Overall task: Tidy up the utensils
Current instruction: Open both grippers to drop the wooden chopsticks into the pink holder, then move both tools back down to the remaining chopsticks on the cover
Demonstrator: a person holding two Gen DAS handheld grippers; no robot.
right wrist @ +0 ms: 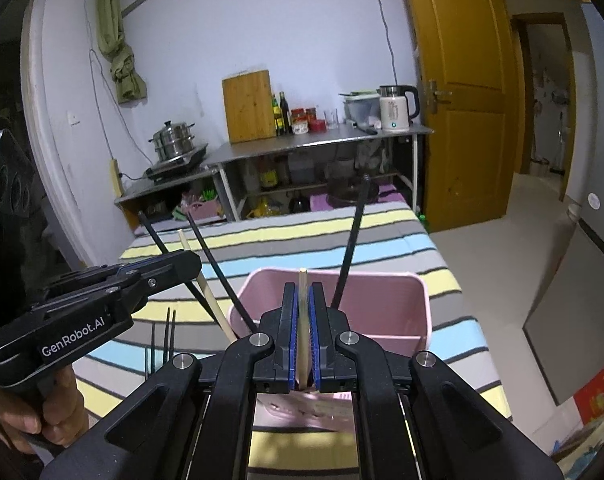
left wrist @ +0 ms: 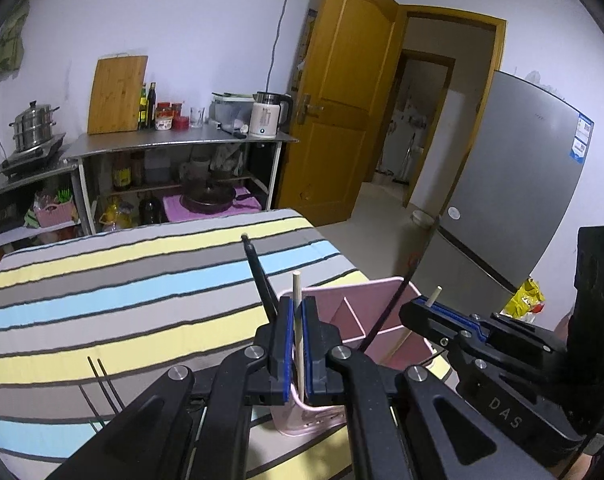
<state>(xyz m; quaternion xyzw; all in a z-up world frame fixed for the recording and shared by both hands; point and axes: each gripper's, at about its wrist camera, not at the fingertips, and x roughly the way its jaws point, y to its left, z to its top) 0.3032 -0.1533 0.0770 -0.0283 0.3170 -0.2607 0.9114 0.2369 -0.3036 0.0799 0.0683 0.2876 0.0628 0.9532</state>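
Note:
A pink utensil holder [left wrist: 366,312] stands on the striped table [left wrist: 102,300]; it also shows in the right wrist view [right wrist: 382,304]. My left gripper [left wrist: 297,308] is shut on a pale wooden chopstick [left wrist: 298,320], upright over the holder's near corner. My right gripper [right wrist: 303,296] is shut on another wooden chopstick [right wrist: 302,320] above the holder. Black chopsticks [right wrist: 352,240] lean inside the holder. The right gripper appears at the right of the left wrist view [left wrist: 430,304], the left one at the left of the right wrist view [right wrist: 174,264].
Dark green chopsticks [right wrist: 166,340] lie on the cloth left of the holder. Beyond the table stand steel shelves [left wrist: 174,144] with a kettle, bottles and a cutting board. A grey fridge [left wrist: 522,184] and a wooden door [left wrist: 342,100] are to the right.

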